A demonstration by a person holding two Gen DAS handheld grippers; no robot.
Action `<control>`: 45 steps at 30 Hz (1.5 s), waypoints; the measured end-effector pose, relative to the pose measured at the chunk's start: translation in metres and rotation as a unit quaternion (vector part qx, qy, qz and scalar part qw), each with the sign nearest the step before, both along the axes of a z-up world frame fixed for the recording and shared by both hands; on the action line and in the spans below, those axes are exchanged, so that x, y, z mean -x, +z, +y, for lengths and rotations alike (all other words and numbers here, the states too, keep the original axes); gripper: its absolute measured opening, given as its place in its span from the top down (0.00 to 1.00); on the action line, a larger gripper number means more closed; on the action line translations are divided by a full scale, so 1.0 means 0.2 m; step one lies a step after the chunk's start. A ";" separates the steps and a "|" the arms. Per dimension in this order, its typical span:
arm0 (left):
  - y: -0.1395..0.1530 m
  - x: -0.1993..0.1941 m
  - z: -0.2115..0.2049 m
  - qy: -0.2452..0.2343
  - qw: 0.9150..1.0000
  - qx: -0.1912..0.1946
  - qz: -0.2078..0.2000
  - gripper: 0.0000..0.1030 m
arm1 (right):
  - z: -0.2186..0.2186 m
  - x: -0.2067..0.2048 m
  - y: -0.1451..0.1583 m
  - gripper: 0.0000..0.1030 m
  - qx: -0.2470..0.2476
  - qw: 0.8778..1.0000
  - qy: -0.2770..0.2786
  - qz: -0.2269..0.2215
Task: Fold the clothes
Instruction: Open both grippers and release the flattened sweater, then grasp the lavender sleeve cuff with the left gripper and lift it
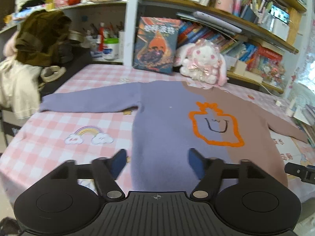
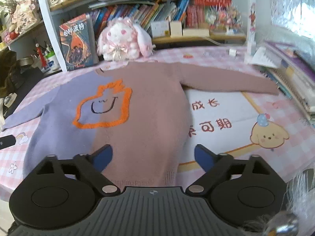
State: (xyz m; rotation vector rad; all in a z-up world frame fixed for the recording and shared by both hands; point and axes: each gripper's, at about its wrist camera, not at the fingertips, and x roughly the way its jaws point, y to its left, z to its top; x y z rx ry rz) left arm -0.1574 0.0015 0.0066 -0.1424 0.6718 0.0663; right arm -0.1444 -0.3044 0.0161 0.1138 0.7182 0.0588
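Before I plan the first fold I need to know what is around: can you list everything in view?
sweater: one, half purple, half brown, orange outline with a smile; flat on the table, both sleeves spread out
tablecloth: one, pink and white check with cartoon prints; covers the table
plush rabbit: one, white and pink; behind the sweater's collar
book: one, dark cover with orange; upright beside the rabbit
shelves of books: several rows, mixed colours; behind the table
stacked books: one pile; table's right edge
clothes heap: brown and cream; left of the table
left tongs: black, blue pads, open, above the purple hem
right tongs: black, blue pads, open, above the brown hem
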 end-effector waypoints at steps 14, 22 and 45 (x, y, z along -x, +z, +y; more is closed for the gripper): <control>-0.05 0.18 -0.09 0.003 0.999 -0.028 0.019 0.16 | 0.08 0.17 -0.04 0.03 0.021 1.000 0.001 -0.012; -0.07 0.11 -0.07 -0.032 0.999 -0.026 0.021 0.15 | 0.12 0.17 -0.03 0.02 0.031 0.999 -0.023 -0.009; -0.09 -0.34 0.55 -0.140 0.989 -0.004 0.039 0.13 | 0.74 0.10 -0.08 0.00 0.048 0.987 -0.152 0.015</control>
